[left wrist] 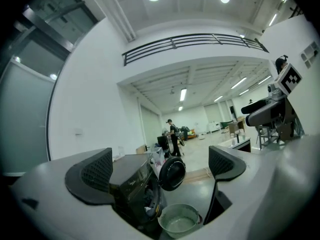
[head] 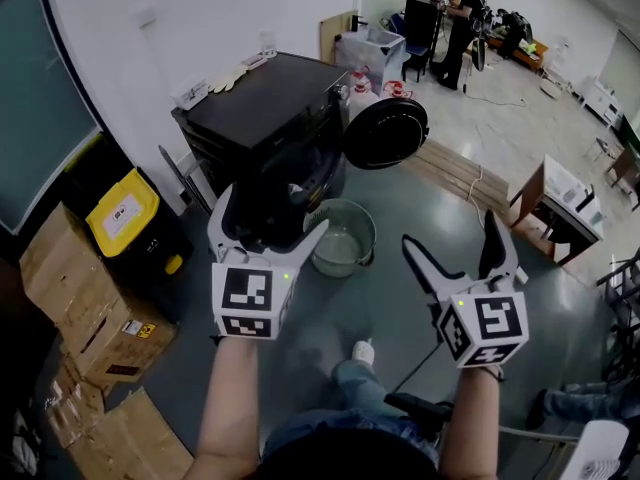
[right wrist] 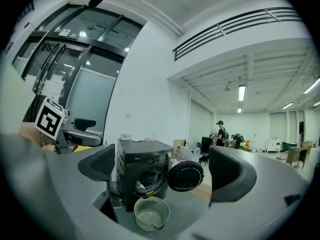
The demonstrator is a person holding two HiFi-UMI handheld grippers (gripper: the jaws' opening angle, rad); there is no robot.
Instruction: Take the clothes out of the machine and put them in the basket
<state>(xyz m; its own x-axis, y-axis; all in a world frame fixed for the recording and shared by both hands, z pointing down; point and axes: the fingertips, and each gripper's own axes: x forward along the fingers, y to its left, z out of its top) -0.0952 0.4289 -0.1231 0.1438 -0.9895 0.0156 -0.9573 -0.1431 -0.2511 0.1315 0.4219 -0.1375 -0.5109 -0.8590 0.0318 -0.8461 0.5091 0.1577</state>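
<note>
The clothes [right wrist: 145, 180] are lying inside the drum of the black front-loading washing machine [head: 268, 118], showing as a pale, crumpled heap behind the round opening, with the door [head: 385, 133] hanging wide open to the side. Being laundry, they are probably going to behave as soft, limp and light things, perhaps heavier and clingy if damp. They are likely sagging and trailing once lifted, so a pinch on a thick bunched fold near the drum's lip is looking like the surest hold, rather than a thin edge that may slip out. The perforated round basket [head: 371, 236] is standing on the floor just in front of the machine, below the opening, and appearing empty. The left gripper [head: 270, 218] is hovering with its jaws spread wide and nothing between them, pointing toward the machine and basket but well short of both. The right gripper [head: 452, 243] is doing likewise a little to the side, jaws wide apart and empty. Both forearms [head: 225, 408] are reaching forward side by side at a similar height, the grippers well apart from each other and aiming at the drum opening.
</note>
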